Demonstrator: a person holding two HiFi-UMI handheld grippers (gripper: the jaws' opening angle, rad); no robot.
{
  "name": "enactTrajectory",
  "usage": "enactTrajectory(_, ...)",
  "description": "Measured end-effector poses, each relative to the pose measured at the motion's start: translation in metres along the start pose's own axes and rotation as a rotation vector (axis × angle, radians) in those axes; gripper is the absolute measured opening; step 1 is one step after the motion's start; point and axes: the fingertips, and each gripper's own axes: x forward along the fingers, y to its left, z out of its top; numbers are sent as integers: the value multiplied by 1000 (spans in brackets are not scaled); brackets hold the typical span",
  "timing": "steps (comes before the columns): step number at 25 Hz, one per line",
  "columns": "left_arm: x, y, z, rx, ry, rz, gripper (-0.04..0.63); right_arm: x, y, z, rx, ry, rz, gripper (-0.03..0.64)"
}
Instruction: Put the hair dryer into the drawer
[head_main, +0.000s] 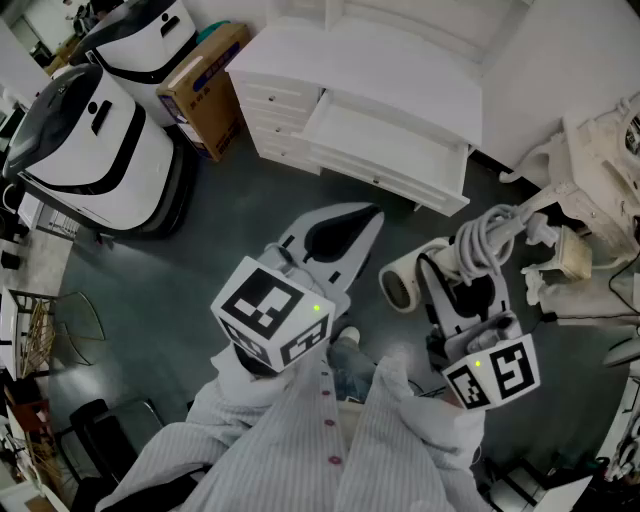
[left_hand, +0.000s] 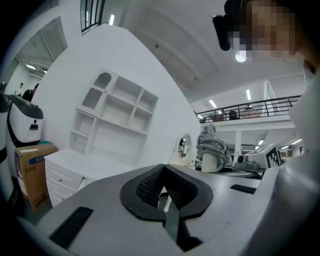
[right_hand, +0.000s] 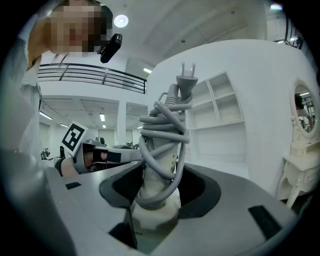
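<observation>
- At the far left of the floor stand two white and black machines (head_main: 90, 150). A cardboard box (head_main: 205, 95) sits just to their right, against the left end of the white dresser (head_main: 300, 70).
- The dresser's wide drawer (head_main: 385, 145) stands pulled out from its front edge, and its bottom looks bare.
- Your left gripper (head_main: 365, 218) is held level over the floor, short of the drawer's front edge and pointing towards it. In the left gripper view its jaws (left_hand: 162, 175) are clenched together at the tips with nothing between them.
- Just to its right, your right gripper (head_main: 468, 275) is clamped on the hair dryer (head_main: 405, 285), holding it up off the floor. It is well apart from the drawer and on the near side of the drawer's right front corner.
- In the right gripper view the dryer's handle (right_hand: 160, 150) sits between the two pads (right_hand: 200, 187) and runs out past the jaw tips. The grey cord (right_hand: 162, 120) is wound tightly around the handle and the plug (right_hand: 186, 77) sticks out at its far end.
- In the head view the dryer's barrel points left, towards your left gripper.
- At the far right of the floor stands a white ornate vanity (head_main: 595, 150), near the dryer's handle but not touching it.
</observation>
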Motion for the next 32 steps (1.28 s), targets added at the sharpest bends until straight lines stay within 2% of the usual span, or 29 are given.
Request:
enactTrajectory(8, 22, -15, 1, 19, -7, 11, 9, -16, -20, 2, 16, -22, 15, 195)
enactTrajectory(19, 39, -28, -4, 37, -14, 66, 9, -30, -48, 0, 20, -31, 59, 195)
enactTrajectory(25, 49, -7, -4, 27, -17, 103, 9, -10, -57, -2, 24, -15, 92, 195)
enactTrajectory(32, 67, 45, 5, 30, -13, 111, 9, 44, -72, -1, 31, -3, 89, 195)
